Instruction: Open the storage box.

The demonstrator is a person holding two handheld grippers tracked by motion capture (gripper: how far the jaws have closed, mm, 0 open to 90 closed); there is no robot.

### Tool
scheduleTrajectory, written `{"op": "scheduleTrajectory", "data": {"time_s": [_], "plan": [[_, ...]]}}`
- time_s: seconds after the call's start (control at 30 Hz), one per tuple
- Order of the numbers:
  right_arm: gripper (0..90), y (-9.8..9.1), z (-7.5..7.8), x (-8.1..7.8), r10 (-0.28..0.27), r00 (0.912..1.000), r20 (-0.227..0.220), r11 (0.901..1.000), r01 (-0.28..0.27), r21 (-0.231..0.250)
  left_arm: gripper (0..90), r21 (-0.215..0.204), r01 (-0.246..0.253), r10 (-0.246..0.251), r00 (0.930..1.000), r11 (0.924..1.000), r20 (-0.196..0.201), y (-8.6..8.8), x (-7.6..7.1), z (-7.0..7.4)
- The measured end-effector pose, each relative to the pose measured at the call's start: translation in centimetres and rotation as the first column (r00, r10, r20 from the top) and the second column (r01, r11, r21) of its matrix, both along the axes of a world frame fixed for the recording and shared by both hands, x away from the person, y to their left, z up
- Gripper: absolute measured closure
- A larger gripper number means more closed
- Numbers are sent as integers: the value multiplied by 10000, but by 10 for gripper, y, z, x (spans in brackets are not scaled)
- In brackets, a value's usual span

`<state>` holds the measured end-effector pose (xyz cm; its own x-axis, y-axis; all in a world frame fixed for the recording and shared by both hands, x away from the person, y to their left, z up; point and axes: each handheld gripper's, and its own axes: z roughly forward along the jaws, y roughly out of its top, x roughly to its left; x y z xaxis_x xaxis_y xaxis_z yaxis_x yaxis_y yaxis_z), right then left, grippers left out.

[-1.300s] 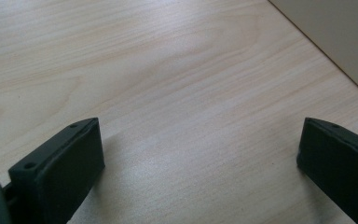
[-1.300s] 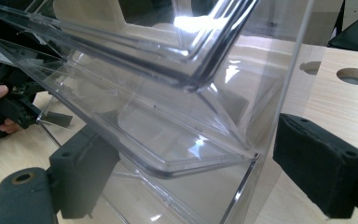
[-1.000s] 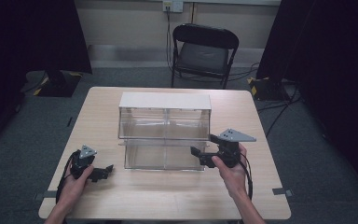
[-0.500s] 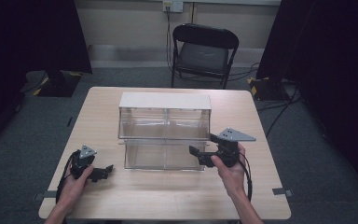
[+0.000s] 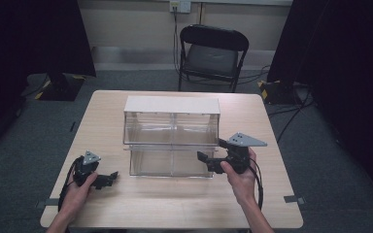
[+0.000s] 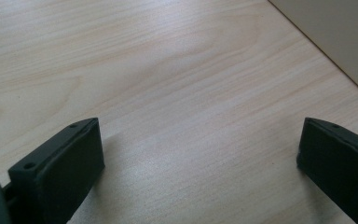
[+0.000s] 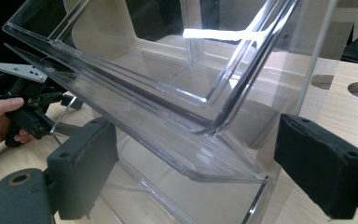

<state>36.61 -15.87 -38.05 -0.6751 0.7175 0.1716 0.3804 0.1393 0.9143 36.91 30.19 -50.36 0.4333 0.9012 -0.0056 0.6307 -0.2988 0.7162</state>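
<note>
A clear plastic two-tier bin rack (image 5: 172,127) with a white top stands in the middle of the wooden table (image 5: 175,204). My right gripper (image 5: 211,151) is held at the lower tier's right front, jaws open. In the right gripper view the right gripper (image 7: 196,154) stands open around the front lip of the upper clear bin (image 7: 168,88), with the lower bin (image 7: 186,196) beneath. My left gripper (image 5: 108,177) rests low on the table, left of the rack. In the left gripper view the left gripper (image 6: 200,154) is open over bare wood.
A black folding chair (image 5: 213,53) stands behind the table. Dark curtains flank the room. The rack's pale wooden side panel (image 7: 349,88) has round holes. A pale panel corner (image 6: 335,37) lies ahead of the left gripper. A hand holding the left gripper (image 7: 23,107) appears beyond the bins.
My right gripper has crept a little to the left, closer to the rack's front. The left gripper has stayed in place.
</note>
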Motion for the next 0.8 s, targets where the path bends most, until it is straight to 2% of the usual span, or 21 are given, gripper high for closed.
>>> {"op": "scheduleTrajectory", "data": {"time_s": [0.17, 0.8], "plan": [[111, 0, 1, 0, -77, 10000, 16, 9999, 78, -103, 0, -49, -33, 33, 10000, 10000, 6, 0, 0, 0], [111, 0, 0, 1, -112, 9999, -46, 9999, 112, 6, 0, 1, 1, -1, 10000, 10000, -2, 0, 0, 0]]}}
